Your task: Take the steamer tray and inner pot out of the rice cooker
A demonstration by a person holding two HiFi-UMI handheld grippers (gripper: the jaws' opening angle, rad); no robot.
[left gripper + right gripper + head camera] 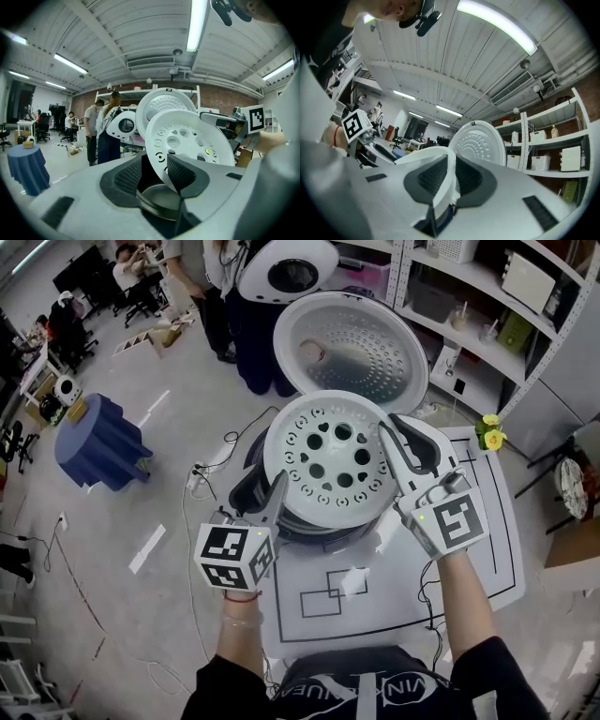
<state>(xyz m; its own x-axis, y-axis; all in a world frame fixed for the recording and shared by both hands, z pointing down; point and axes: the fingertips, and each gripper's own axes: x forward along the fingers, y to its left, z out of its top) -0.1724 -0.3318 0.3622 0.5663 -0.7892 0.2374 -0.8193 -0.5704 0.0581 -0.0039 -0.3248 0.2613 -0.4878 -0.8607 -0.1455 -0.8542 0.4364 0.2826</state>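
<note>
The white perforated steamer tray (328, 451) hangs tilted above the rice cooker (246, 495), whose lid (352, 338) stands open behind it. My right gripper (390, 425) is shut on the tray's right rim; in the right gripper view the white rim (440, 157) sits pinched between the pads. My left gripper (273, 486) is at the tray's left edge. In the left gripper view its jaws (154, 173) stand open around the tray (187, 140)'s lower rim, with a gap on the left side. The metal inner pot (161, 199) shows below, still in the cooker.
The cooker stands on a white mat with black outlines (394, 596). Yellow flowers (489, 433) sit at the mat's far right corner. Metal shelves (487, 296) rise on the right. A blue draped stool (98, 442) and people (225, 296) are on the floor behind.
</note>
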